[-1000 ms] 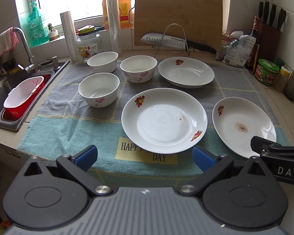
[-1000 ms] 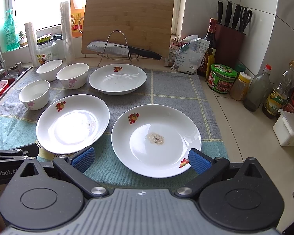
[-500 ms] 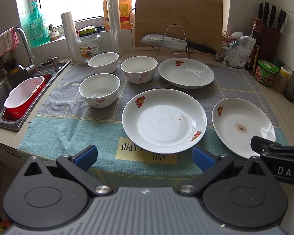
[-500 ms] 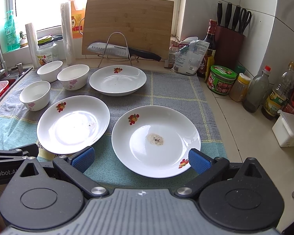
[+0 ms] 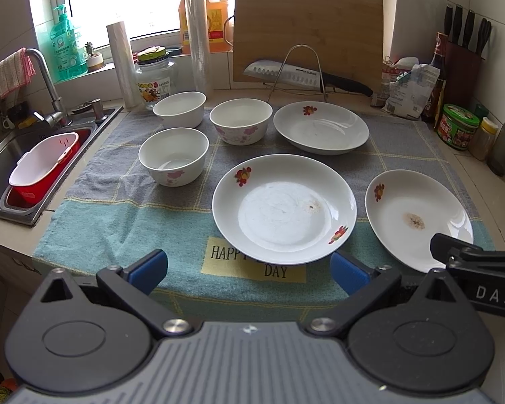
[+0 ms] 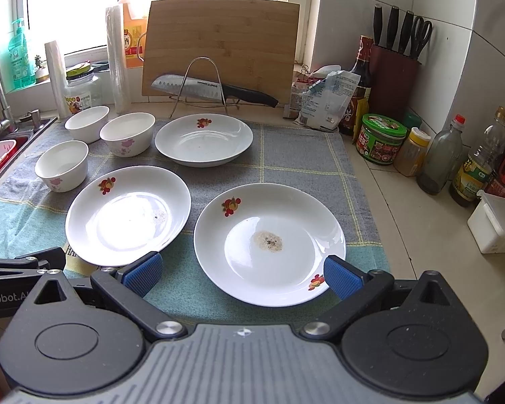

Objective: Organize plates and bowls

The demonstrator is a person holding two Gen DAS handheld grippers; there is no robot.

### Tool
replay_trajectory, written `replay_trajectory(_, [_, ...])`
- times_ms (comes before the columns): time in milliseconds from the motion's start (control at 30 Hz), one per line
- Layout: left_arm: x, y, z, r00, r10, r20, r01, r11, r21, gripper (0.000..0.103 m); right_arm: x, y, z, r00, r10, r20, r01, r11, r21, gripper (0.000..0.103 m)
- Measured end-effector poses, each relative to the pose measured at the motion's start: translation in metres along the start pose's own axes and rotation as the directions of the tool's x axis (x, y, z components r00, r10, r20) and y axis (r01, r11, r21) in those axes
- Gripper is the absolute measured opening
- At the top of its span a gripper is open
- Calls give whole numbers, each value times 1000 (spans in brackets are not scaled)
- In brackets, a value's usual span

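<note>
Both tongs released, empty. Right gripper (image 6: 240,274) nearest the stained plate (image 6: 269,242), dead ahead at 12 on the towel (image 6: 306,155). Left gripper (image 5: 249,269) faces middle plate (image 5: 284,208) at 12; bowls (image 5: 173,155) at 10–11.

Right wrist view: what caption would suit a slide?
Open right claw hovers before three plates and three bowls on a towel.

knife (image 6: 215,90) on rack before cutting board (image 6: 219,43).
</note>
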State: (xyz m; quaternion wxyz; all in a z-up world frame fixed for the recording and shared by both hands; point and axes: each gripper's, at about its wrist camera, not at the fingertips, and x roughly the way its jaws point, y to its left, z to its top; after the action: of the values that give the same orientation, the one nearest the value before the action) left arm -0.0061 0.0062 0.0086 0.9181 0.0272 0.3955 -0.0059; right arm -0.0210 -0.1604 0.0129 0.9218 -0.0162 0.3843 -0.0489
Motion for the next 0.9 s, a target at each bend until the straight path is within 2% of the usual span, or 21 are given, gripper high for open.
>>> replay_trajectory(900, [4,0,4,1000,-14,-9,14,1000,4,102,3,0,0,1000,-7,0,7,1000,3,103])
